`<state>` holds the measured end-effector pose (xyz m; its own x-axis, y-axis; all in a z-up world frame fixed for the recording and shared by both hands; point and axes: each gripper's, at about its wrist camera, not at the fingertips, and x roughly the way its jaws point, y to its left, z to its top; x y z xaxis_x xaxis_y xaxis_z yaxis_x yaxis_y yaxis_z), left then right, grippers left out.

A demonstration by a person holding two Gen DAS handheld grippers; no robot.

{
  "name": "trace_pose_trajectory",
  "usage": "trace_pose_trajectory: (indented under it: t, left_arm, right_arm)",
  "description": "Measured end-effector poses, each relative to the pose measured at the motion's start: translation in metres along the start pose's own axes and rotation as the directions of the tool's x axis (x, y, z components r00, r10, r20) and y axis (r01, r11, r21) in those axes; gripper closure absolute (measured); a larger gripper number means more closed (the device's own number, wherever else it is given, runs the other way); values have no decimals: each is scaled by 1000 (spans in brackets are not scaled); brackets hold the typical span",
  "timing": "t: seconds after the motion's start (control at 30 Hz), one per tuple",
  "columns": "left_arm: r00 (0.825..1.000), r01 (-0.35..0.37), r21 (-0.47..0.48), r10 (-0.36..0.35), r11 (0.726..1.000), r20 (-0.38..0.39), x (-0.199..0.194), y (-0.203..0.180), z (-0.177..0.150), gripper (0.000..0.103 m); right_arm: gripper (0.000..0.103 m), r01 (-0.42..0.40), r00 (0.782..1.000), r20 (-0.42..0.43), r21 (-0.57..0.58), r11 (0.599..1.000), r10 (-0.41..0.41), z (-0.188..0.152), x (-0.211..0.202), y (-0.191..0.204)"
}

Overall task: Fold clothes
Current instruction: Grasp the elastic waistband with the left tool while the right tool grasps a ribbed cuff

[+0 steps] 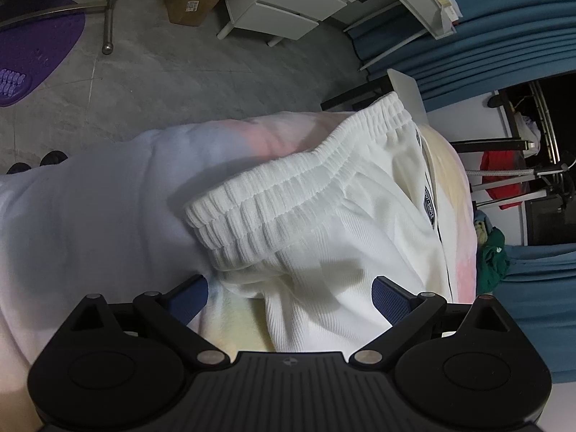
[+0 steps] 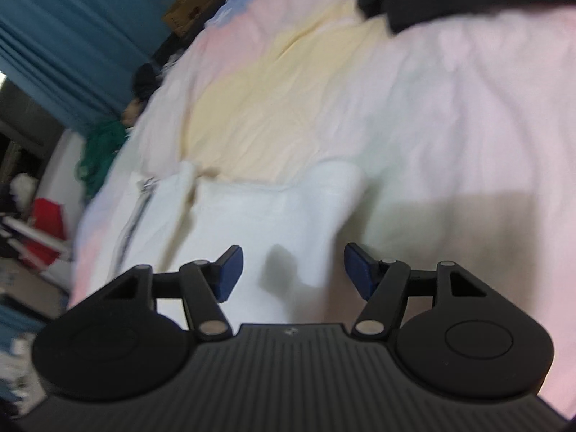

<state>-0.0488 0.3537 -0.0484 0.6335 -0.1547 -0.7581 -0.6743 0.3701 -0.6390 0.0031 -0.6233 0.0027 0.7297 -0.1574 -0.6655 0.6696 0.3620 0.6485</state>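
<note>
While white trousers (image 1: pixel 324 216) cover pastel bedding (image 1: pixel 108 198) — grey floor (image 1: pixel 180 72); blue curtains (image 1: pixel 486 36)

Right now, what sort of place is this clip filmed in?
Probably a bedroom or lived-in room at home: white pants lie on a bed's pastel quilt, with teal curtains and a white drawer cabinet on the grey floor beyond.

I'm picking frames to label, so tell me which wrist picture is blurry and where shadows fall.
Left wrist view: sharp, the white pants show clear waistband ribbing, fisheye bending at the edges, soft shadow beside the waistband on the pastel bedspread. Right wrist view: smeared by motion blur, with the gripper's dark shadow on the white garment and bedspread to its right.
</note>
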Motion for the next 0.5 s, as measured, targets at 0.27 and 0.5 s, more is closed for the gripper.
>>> trace_pose_trajectory:
  t: [0.27, 0.5]
  left_arm:
    - [1000, 10, -10, -9, 1000, 25, -8, 5, -1, 4]
    - [997, 69, -93, -66, 993, 39, -5, 19, 2, 6]
  right_arm:
    - [38, -243, 970, -8, 82, 966, 245, -3, -11, 5]
    - [53, -109, 993, -50, 14, 994, 109, -7, 4, 11]
